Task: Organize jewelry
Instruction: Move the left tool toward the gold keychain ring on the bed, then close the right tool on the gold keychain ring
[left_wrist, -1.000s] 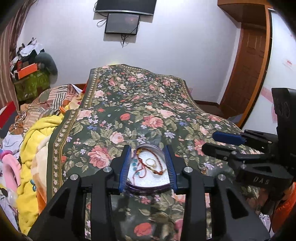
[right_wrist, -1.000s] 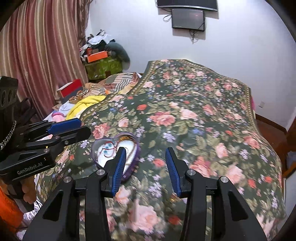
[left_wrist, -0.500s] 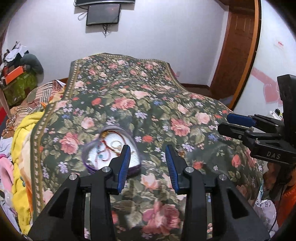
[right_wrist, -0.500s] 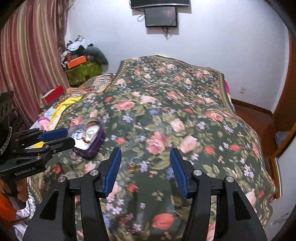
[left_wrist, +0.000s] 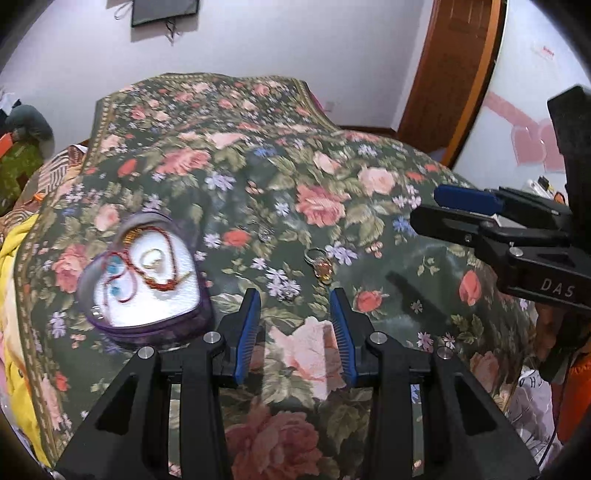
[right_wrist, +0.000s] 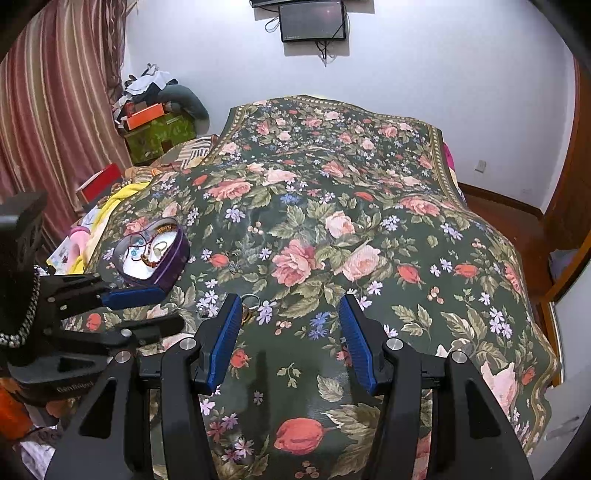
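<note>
Ring (left_wrist: 320, 264) right of heart box (left_wrist: 142, 280): tiny, light, rigid, slippery; pinch band; left claw (left_wrist: 294, 325), right claw (right_wrist: 291, 341) both open, empty, on soft bedspread (left_wrist: 258, 166)

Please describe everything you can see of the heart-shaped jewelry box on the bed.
The heart-shaped box has dark purple, fabric-looking walls and a white padded inside. It lies open and flat on the floral bedspread, near the bed's left edge. Inside lie a red beaded string, a gold ring and blue bits. No lid shows. Neither gripper touches it.
</note>
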